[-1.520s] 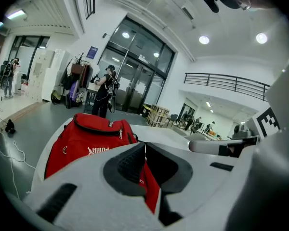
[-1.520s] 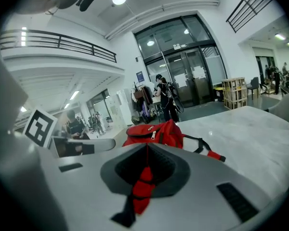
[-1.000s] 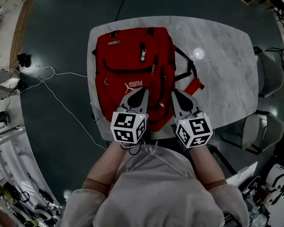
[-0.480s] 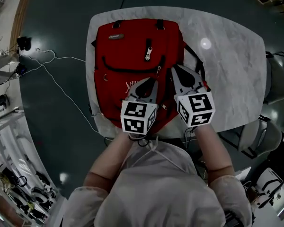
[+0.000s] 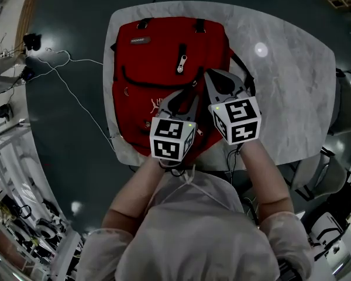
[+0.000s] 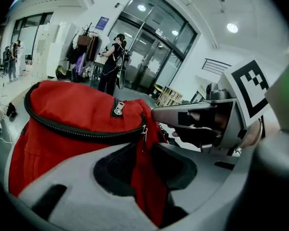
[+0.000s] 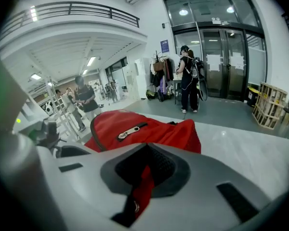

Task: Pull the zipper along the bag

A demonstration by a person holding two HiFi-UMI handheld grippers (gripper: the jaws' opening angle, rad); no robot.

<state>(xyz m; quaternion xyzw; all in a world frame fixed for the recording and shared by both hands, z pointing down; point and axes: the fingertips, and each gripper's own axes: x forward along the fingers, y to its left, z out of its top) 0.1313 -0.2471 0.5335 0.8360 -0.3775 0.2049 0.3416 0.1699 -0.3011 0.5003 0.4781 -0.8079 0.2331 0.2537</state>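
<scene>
Grippers moved toward 12 o'clock on backpack (image 5: 158, 51). Left gripper (image 5: 184, 100) fingers clamped its red fabric, right gripper (image 5: 217, 82) same. Grip-setting step; next probably steady drag along zipper (image 6: 77, 131).

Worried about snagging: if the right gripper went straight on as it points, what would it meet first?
The red fabric backpack: the right gripper is shut on a fold of it, and the bag's bulk sits directly ahead, probably close.

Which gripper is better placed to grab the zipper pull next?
Left, probably. A zipper pull hangs at the tips of the left gripper, which pinches the red backpack. The right gripper also pinches fabric; the front-pocket pull lies farther from it.
</scene>
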